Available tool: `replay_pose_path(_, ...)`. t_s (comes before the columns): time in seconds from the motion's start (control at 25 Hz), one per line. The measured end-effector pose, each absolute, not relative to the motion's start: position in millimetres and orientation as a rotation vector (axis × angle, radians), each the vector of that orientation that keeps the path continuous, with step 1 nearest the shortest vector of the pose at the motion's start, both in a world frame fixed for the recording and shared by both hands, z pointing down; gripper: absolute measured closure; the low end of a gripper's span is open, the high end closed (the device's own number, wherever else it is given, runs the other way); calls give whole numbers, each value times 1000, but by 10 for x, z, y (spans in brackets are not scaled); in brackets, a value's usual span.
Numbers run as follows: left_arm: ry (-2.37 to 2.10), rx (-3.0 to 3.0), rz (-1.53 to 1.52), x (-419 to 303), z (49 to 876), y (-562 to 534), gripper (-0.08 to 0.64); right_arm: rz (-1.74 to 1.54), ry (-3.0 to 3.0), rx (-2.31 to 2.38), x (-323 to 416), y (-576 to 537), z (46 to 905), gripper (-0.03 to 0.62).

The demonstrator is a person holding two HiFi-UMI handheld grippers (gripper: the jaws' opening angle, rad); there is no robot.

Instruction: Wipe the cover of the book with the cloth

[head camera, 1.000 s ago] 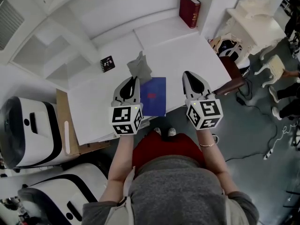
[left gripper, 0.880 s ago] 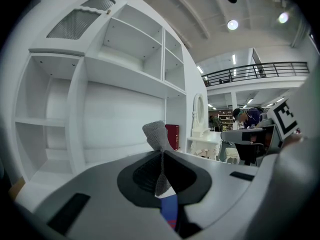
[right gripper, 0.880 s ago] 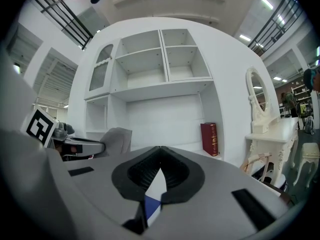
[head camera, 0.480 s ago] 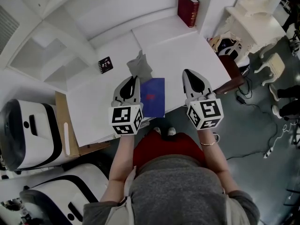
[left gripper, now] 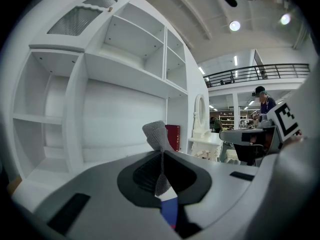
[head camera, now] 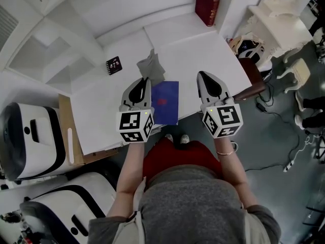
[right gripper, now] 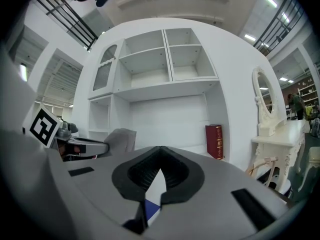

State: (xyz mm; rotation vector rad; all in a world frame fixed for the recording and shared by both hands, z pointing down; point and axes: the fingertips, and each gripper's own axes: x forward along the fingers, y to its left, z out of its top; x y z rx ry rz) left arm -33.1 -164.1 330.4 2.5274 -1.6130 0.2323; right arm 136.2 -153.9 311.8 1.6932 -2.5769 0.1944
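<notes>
A thin blue book (head camera: 165, 101) lies flat near the front edge of the white table (head camera: 203, 55), between my two grippers. My left gripper (head camera: 145, 80) is shut on a crumpled grey cloth (head camera: 151, 67), which stands up just beyond the book's far left corner. In the left gripper view the cloth (left gripper: 157, 134) runs up from between the closed jaws, with the blue book (left gripper: 170, 211) below. At the book's right side, my right gripper (head camera: 201, 75) is shut and holds nothing. The right gripper view shows a bit of the blue book (right gripper: 151, 209) under the jaws and the cloth (right gripper: 120, 139) at left.
A dark red book (head camera: 206, 5) stands upright at the table's back right, against white shelving. A small black card (head camera: 114, 64) lies on the table to the left. White machines (head camera: 30, 136) stand left of the table, chairs and a white cabinet (head camera: 277, 24) to the right.
Almost nothing: both grippers keep their places and their grip; the head view has shifted slightly.
</notes>
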Motion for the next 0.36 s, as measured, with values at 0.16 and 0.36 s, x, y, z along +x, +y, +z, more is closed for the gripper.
replay_pose_path(0.16,-1624,2524,231,-353,3314,-1657,535,194,-2573,1681,1355,-1555,3157,565)
replay_pose_path(0.36,-1632,2518,231,-350,3331,-1673,535,199,-2575,1670,1357,-1570,3190,565)
